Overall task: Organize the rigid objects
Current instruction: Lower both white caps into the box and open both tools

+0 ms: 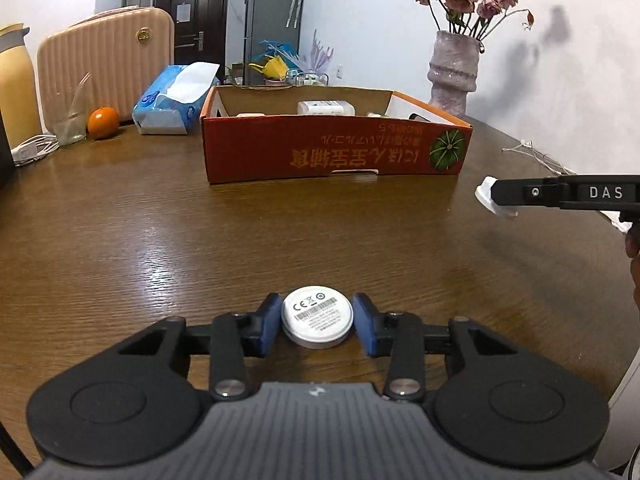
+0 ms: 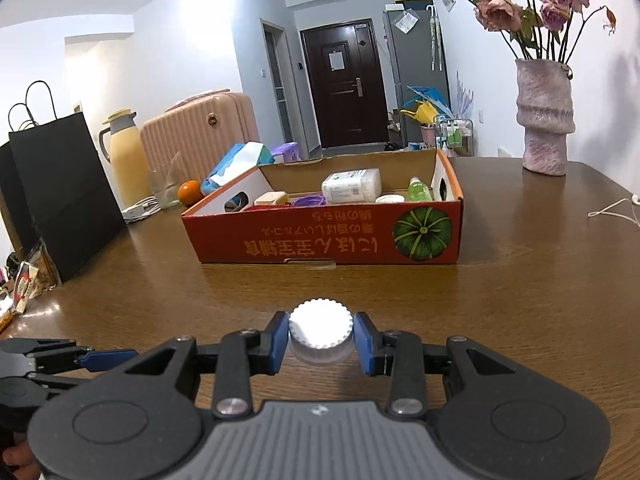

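Note:
My left gripper (image 1: 317, 322) is shut on a flat white round puck with a barcode label (image 1: 317, 316), held just above the wooden table (image 1: 160, 220). My right gripper (image 2: 321, 338) is shut on a white ribbed bottle cap (image 2: 321, 330), raised over the table. The right gripper also shows from the side in the left wrist view (image 1: 498, 196), still holding the white cap. An open red cardboard box with a pumpkin picture (image 2: 328, 236) stands ahead of both grippers. It holds a white tub (image 2: 352, 186), a green bottle (image 2: 419, 189), a purple lid (image 2: 308, 201) and other small items.
A pink vase with dried roses (image 2: 544, 116) stands at the back right. A tissue pack (image 1: 172, 98), an orange (image 1: 103, 122), a glass (image 1: 70, 120), a yellow flask (image 2: 124, 156), a pink suitcase (image 1: 104, 60) and black paper bags (image 2: 60, 192) line the left. White cables (image 2: 616, 208) lie at the right edge.

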`<state>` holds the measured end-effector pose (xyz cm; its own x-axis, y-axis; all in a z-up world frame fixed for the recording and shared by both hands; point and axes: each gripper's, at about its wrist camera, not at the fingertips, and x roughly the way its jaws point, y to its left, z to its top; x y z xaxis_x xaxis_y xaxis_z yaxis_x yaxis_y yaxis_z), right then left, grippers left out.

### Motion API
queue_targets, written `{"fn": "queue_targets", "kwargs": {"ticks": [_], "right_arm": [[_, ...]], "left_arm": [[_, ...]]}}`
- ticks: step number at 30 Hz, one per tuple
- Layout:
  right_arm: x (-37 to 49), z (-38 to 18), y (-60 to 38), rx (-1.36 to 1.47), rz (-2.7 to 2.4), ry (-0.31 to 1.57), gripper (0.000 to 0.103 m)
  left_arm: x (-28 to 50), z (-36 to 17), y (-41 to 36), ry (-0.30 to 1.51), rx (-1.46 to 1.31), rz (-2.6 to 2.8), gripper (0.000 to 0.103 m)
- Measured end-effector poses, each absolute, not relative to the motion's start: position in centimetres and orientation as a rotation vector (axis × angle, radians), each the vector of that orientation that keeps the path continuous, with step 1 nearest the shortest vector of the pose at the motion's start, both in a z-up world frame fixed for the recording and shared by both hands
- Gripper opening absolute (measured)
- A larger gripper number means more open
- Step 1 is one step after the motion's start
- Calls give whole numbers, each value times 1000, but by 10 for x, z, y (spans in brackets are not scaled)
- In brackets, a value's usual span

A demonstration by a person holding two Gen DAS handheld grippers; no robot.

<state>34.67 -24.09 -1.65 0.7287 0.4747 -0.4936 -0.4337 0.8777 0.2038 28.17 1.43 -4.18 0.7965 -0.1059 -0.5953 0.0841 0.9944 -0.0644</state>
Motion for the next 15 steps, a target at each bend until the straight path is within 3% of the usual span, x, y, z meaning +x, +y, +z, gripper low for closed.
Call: {"fn": "queue_targets", "kwargs": {"ticks": [8,12,15], "right_arm": [[393,19,-241,43,576,504,35],[460,42,-222,13,641,513,35],[521,43,-194,-42,639,585,35]], "left_arm": [[347,26,22,483,-23,-200,40],[434,58,28,477,12,-250,40],[514,59,28,577,31,-236,40]]}}
